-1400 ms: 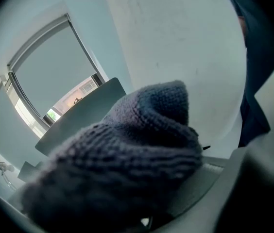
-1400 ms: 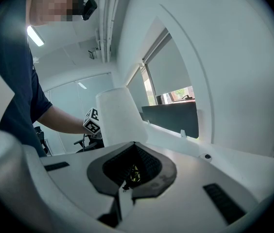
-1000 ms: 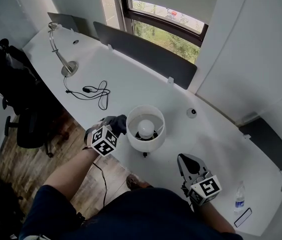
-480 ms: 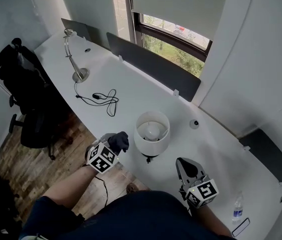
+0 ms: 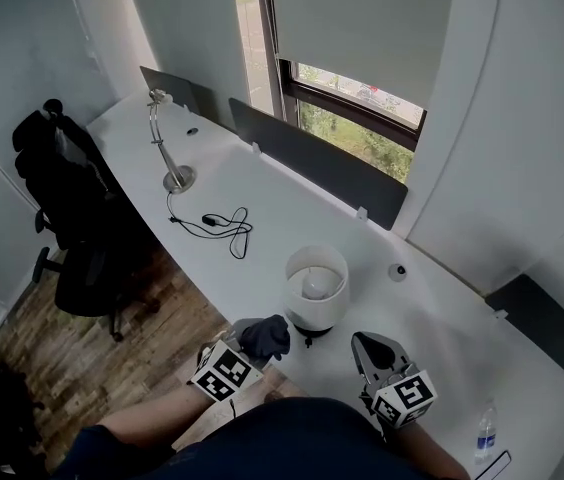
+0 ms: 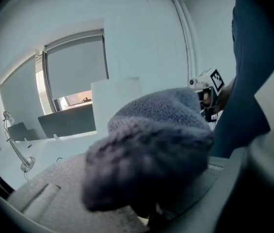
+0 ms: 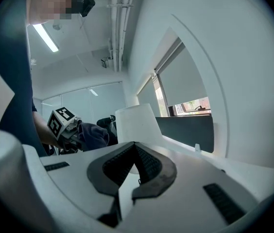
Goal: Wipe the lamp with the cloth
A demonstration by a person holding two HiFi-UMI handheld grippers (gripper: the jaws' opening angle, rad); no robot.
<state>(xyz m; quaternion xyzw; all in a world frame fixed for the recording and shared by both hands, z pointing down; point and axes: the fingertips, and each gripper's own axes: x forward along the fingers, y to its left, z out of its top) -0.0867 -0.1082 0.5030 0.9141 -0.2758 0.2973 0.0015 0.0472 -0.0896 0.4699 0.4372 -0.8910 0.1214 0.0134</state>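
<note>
**Cloth point(image 5: 265, 336) gripped, lamp point(image 5: 316, 286) not in contact**

As I judge it, the wipe itself is all still to do: the cloth is in hand but off the lamp, and nothing on the white shade tells me whether any of it has been wiped; what is left is to bring the cloth against the shade and rub it over.

The left gripper point(image 5: 252, 346) has its jaws clamped on the dark, fuzzy cloth; in the left gripper view the bunched cloth point(image 6: 151, 149) fills the space over the jaws and spills past them, so I see no gap between them. The right gripper point(image 5: 377, 353) has its jaws brought together, pads meeting at the tips, with nothing between them; it is empty and hangs near the table point(image 5: 262, 198) edge, right of the lamp.

Outward from there: the lamp stands on the table close to its near edge, between the two grippers and a little beyond them; the cloth sits just beside its foot on the left, apart from the shade. From the right gripper view the shade point(image 7: 136, 123) rises straight ahead, with the left gripper and its cloth point(image 7: 95, 136) off to its left. Further along the table lie a loose black cable point(image 5: 224, 223) and a slim desk lamp point(image 5: 167, 143); a black chair point(image 5: 72, 198) stands on the floor beyond.
</note>
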